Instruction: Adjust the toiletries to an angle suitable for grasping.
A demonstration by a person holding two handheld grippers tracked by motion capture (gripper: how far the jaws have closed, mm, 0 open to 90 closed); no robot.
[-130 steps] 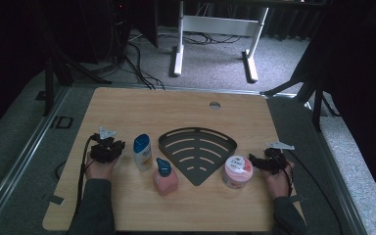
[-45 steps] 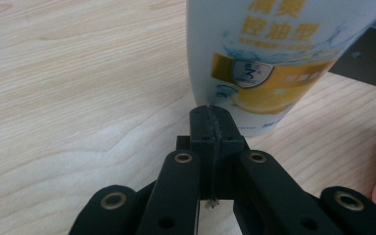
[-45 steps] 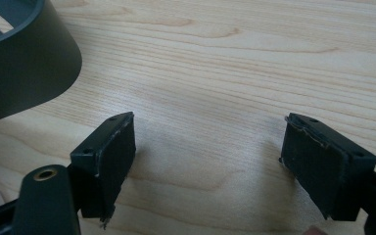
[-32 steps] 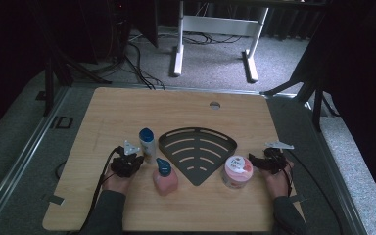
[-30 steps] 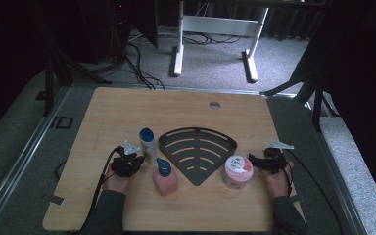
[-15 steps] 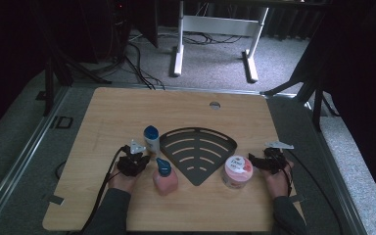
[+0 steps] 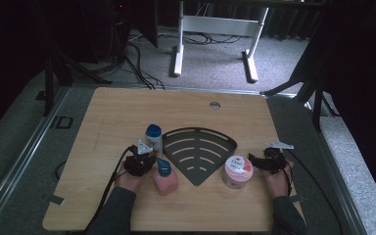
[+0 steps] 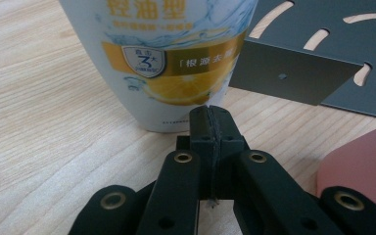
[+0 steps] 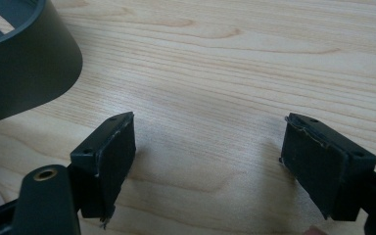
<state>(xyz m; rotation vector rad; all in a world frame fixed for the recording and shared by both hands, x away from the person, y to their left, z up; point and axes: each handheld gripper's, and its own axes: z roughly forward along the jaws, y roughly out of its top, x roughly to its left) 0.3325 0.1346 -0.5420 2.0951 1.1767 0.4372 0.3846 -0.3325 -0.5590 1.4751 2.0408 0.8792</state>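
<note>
The white bottle (image 7: 153,137) with the blue cap stands upright on the bench (image 7: 107,112), left of the middle and just off the left corner of the black rack (image 7: 199,152). In the left gripper view the bottle (image 8: 171,58) fills the upper part, its label showing yellow citrus and a gold band, and its foot rests on the wood right ahead of the left gripper (image 8: 209,117). That gripper's jaws are pressed together with nothing between them, their tips close in front of the bottle's lower edge; whether they touch it I cannot tell. In the high view the left gripper (image 7: 139,161) lies just nearer the bench's front edge than the bottle, with the pink bottle (image 7: 165,177) close at its right side.

The right gripper (image 7: 267,161) sits near the right edge of the bench, just beside the pink jar (image 7: 238,171), which stands at the rack's right front side. In its own view the right gripper (image 9: 208,147) has its jaws spread wide apart over bare wood, and the dark rack wall (image 9: 24,73) curves in at the upper left.
</note>
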